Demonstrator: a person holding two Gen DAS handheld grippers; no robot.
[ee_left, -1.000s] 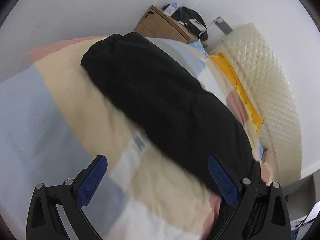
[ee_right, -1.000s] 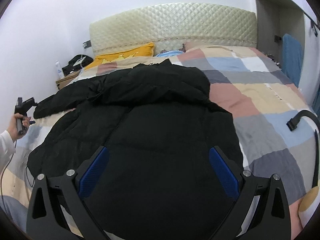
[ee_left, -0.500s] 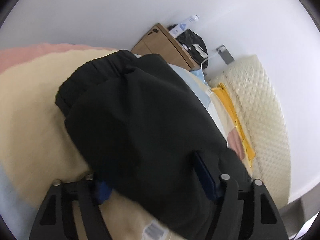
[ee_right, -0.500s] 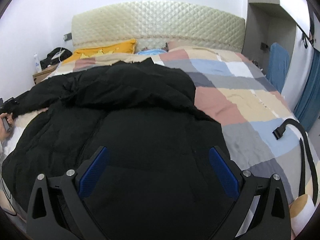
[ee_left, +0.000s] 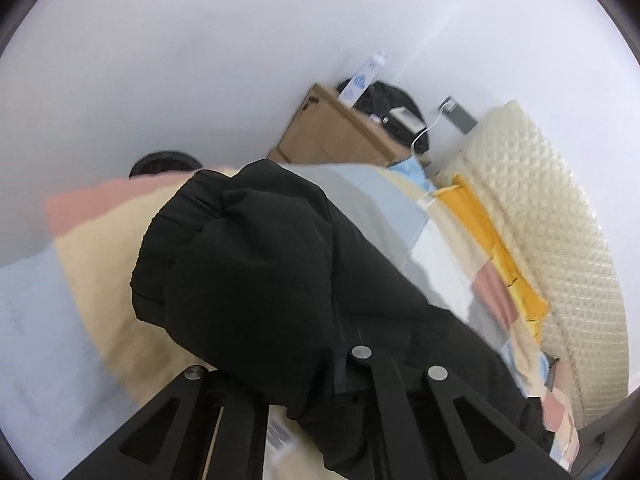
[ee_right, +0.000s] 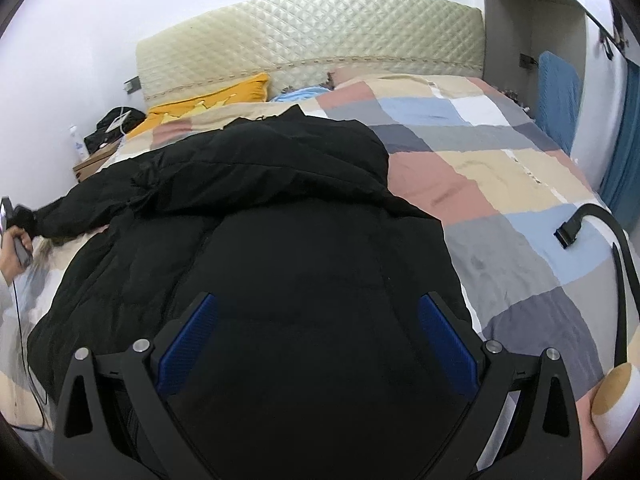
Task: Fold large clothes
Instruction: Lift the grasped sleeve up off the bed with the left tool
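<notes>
A large black puffer jacket [ee_right: 280, 232] lies spread on the bed with its hood toward the headboard. Its left sleeve [ee_left: 248, 264] stretches to the bed's left edge. My left gripper [ee_left: 276, 376] is shut on that sleeve near the cuff; the fabric bunches over the jaws and hides the pads. In the right wrist view the left gripper [ee_right: 18, 220] shows at the far left, at the sleeve end. My right gripper [ee_right: 318, 340] is open and empty, hovering over the jacket's lower body with the blue pads [ee_right: 188, 344] wide apart.
A patchwork quilt [ee_right: 500, 184] covers the bed. A quilted cream headboard [ee_right: 312, 36] and a yellow pillow [ee_right: 208, 100] stand at the back. A wooden nightstand [ee_left: 332, 132] with a black bag is at the left. A black strap [ee_right: 600, 232] lies on the quilt's right side.
My left gripper closed from wide open onto the jacket sleeve and has lifted it slightly. My right gripper stayed open over the jacket, only shifting its view a little.
</notes>
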